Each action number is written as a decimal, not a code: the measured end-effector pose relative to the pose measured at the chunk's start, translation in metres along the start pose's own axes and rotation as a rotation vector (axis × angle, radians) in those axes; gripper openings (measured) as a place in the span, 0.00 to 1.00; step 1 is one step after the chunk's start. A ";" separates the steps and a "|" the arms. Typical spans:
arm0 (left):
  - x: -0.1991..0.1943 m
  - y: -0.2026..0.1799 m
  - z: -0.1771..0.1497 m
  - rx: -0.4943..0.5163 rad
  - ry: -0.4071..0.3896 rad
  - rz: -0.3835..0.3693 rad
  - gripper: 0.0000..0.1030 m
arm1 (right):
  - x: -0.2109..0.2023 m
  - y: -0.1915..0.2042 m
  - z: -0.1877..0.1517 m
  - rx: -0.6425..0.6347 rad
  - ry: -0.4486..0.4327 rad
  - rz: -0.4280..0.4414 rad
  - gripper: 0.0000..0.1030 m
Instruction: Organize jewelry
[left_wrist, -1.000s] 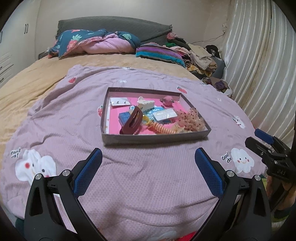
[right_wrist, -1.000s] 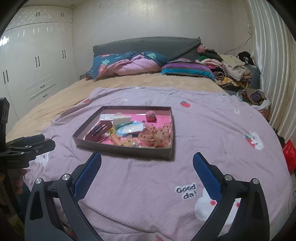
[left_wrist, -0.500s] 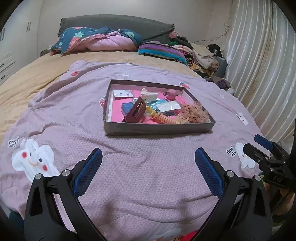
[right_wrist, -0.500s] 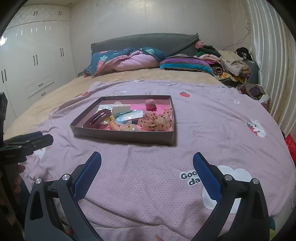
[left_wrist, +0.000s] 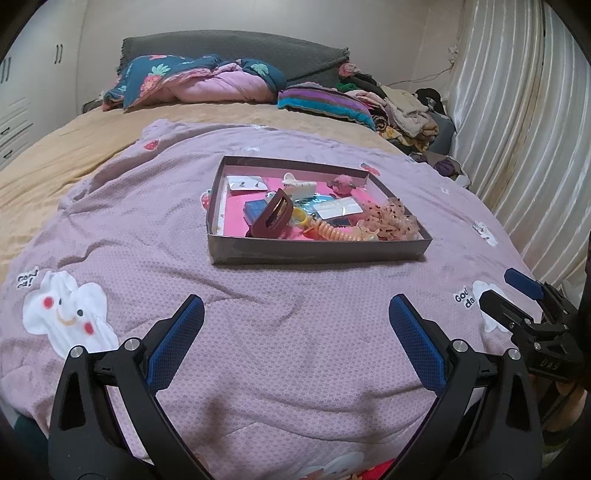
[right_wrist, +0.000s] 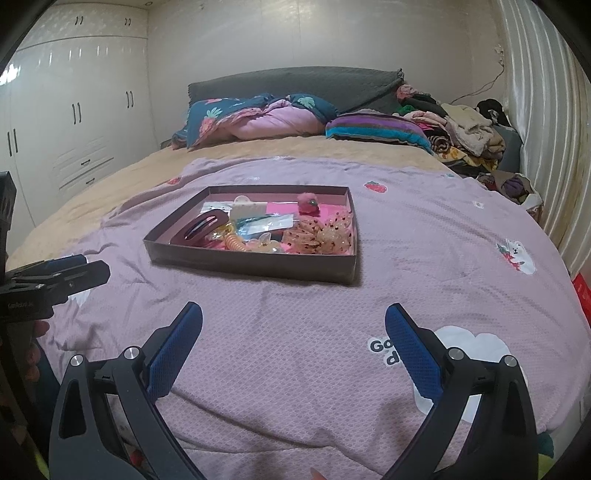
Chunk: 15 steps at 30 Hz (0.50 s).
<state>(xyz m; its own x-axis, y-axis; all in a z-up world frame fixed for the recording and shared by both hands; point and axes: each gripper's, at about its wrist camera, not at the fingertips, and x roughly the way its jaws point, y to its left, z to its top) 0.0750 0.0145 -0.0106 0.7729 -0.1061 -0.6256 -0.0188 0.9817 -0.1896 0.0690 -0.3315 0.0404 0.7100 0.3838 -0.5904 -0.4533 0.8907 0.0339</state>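
The left gripper (left_wrist: 295, 325) hangs over the purple blanket (left_wrist: 288, 354), fingers spread wide w/ nothing between them. The right gripper (right_wrist: 293, 332) is the same: fingers apart, holding nothing, above the blanket near the bed's foot end.

The tray (left_wrist: 317, 251) lies on the blanket, ahead of both grippers and well apart from them. Inside it, on a pink floor: a dark red hair claw (left_wrist: 273, 219) standing tilted, a white clip (left_wrist: 299, 186), an orange coil hair tie (left_wrist: 330, 232), a frilly dotted scrunchie (left_wrist: 391, 219), a pink fuzzy piece (left_wrist: 341, 184), and a card w/ earrings (left_wrist: 245, 183) at the far left corner. The things touch and overlap in the middle.

Pillows and a clothes pile (right_wrist: 465, 133) are at the bed's head.
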 end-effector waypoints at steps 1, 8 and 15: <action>0.000 0.000 -0.001 0.000 0.001 -0.001 0.91 | 0.000 0.000 0.000 0.002 0.001 -0.002 0.96; -0.001 0.000 -0.001 -0.002 0.001 0.000 0.91 | 0.003 -0.001 -0.002 0.014 0.007 0.002 0.96; -0.001 0.000 -0.002 -0.002 0.001 0.002 0.91 | 0.003 -0.001 -0.002 0.017 0.006 0.001 0.96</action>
<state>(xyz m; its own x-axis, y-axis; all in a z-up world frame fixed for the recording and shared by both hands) 0.0735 0.0139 -0.0111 0.7721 -0.1046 -0.6268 -0.0214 0.9815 -0.1901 0.0704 -0.3320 0.0374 0.7060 0.3834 -0.5955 -0.4452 0.8941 0.0479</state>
